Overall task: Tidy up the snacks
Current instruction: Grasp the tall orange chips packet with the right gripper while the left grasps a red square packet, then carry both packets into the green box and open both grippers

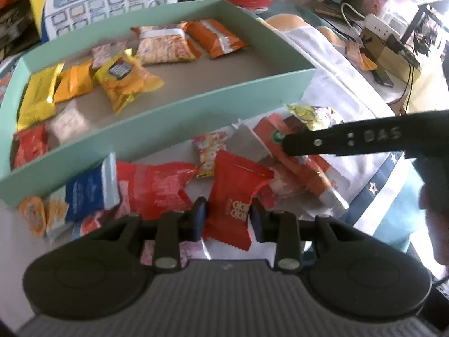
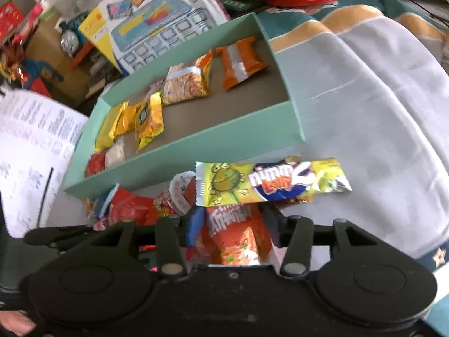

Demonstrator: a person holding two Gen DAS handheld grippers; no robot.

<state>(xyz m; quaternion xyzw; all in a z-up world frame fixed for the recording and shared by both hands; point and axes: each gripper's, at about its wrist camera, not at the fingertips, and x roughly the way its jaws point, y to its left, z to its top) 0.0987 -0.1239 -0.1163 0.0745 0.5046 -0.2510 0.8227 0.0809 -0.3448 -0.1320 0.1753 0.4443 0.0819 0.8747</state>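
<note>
A pale cloth (image 2: pixel 378 106) covers the surface ahead of both grippers and to the right of them. On it, beyond the fingers of both, lies a long mint-green tray (image 1: pixel 174 106), its near wall just past the loose pile. Inside the tray lie sorted packets: a noodle-print pack (image 1: pixel 165 45) and an orange pack (image 1: pixel 216 39) toward its far right end, yellow packs (image 1: pixel 126 80) in the middle, a small red one (image 1: pixel 29 144) at its left end. Behind the tray leans a printed box with a keyboard drawing (image 2: pixel 157 25).

Directly ahead of the right gripper (image 2: pixel 233 224), across its fingertips, lies a long yellow-green wrapper with a frog print (image 2: pixel 269 182). Between the right gripper's fingers sits an orange packet (image 2: pixel 235 236); both sides of it meet the pads, so it is grasped.

The left gripper (image 1: pixel 228 216) is clenched on a red packet (image 1: pixel 233 196), pads pressed against its lower half. Just left of those fingers lie a larger red bag (image 1: pixel 157 188) and a blue-and-white packet (image 1: pixel 87 193); just ahead, a small red-and-yellow packet (image 1: pixel 207 151). To the upper right, one black finger of the right gripper reaches over an orange-red box (image 1: pixel 294 163).
</note>
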